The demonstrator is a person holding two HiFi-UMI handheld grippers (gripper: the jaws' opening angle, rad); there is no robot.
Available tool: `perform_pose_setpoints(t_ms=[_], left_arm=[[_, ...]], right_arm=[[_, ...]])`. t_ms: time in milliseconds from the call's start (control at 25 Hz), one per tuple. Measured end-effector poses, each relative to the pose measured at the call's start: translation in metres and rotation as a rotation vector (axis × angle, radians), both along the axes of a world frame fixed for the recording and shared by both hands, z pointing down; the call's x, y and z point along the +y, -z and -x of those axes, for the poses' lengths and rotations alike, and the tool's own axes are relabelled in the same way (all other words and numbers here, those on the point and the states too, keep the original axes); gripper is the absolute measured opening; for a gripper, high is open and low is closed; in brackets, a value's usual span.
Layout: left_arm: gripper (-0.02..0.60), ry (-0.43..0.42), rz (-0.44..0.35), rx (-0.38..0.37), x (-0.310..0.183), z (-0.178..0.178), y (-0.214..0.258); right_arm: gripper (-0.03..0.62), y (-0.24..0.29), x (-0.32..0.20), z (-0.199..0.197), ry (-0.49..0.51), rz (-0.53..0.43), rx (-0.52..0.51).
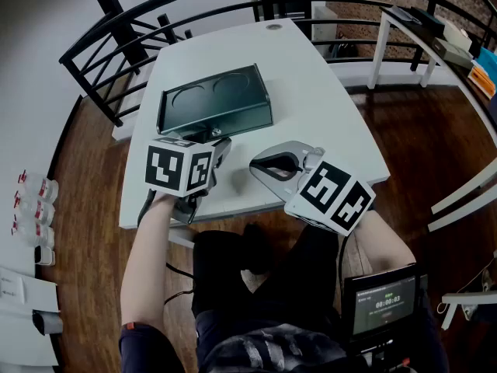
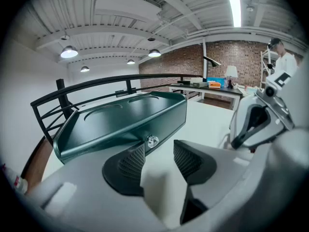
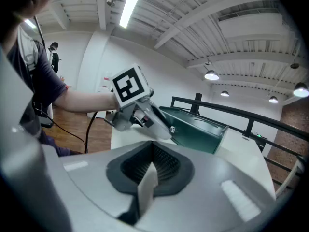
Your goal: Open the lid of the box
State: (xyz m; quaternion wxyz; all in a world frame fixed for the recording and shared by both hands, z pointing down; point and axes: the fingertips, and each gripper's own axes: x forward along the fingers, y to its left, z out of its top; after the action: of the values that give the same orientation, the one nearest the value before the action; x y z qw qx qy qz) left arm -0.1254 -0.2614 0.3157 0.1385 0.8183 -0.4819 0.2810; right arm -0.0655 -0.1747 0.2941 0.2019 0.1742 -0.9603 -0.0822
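A dark green metal box (image 1: 213, 99) with its lid down lies on the white table (image 1: 326, 115). A small silver knob (image 2: 152, 140) sits on the box's near front face. My left gripper (image 1: 220, 142) is at that face, open. In the left gripper view its jaws (image 2: 159, 161) stand on either side of the knob, just short of it, and neither pad presses on it. My right gripper (image 1: 260, 165) hovers over the table's near edge, to the right of the box and apart from it. In its own view the right gripper (image 3: 153, 161) looks shut and empty.
A black railing (image 1: 116, 29) curves round the table's far side. Several small bottles (image 1: 31, 208) stand on a shelf at the left. Another white table (image 1: 419, 29) with clutter stands at the back right. A lit screen (image 1: 384, 305) is at the person's right hip.
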Motion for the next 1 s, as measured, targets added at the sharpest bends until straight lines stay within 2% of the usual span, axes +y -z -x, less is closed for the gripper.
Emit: perform_pose_setpoints(t_ms=[120, 280, 320, 400, 560, 800, 1000], left_arm=[[0.179, 0.051, 0.011, 0.059, -0.002, -0.004, -0.002], [0.146, 0.132, 0.046, 0.139, -0.009, 0.001, -0.002], [0.101, 0.152, 0.063, 0.164, -0.010, 0.003, -0.003], [0.088, 0.172, 0.094, 0.191, -0.011, 0.004, -0.004], [0.086, 0.179, 0.092, 0.176, -0.009, 0.005, -0.004], [0.083, 0.151, 0.109, 0.200, -0.005, 0.003, -0.004], [0.083, 0.095, 0.110, 0.162, 0.013, -0.004, -0.002]], right_arm=[[0.003, -0.008, 0.010, -0.002, 0.016, -0.027, 0.045], [0.003, -0.018, 0.013, 0.000, 0.016, -0.109, 0.124], [0.003, -0.019, 0.012, -0.001, 0.014, -0.108, 0.125], [0.003, -0.017, 0.011, -0.003, 0.015, -0.067, 0.097], [0.003, -0.013, 0.008, -0.003, 0.013, 0.000, 0.057], [0.003, -0.015, 0.006, -0.004, 0.012, 0.007, 0.063], [0.003, -0.013, 0.004, -0.008, 0.011, 0.032, 0.048]])
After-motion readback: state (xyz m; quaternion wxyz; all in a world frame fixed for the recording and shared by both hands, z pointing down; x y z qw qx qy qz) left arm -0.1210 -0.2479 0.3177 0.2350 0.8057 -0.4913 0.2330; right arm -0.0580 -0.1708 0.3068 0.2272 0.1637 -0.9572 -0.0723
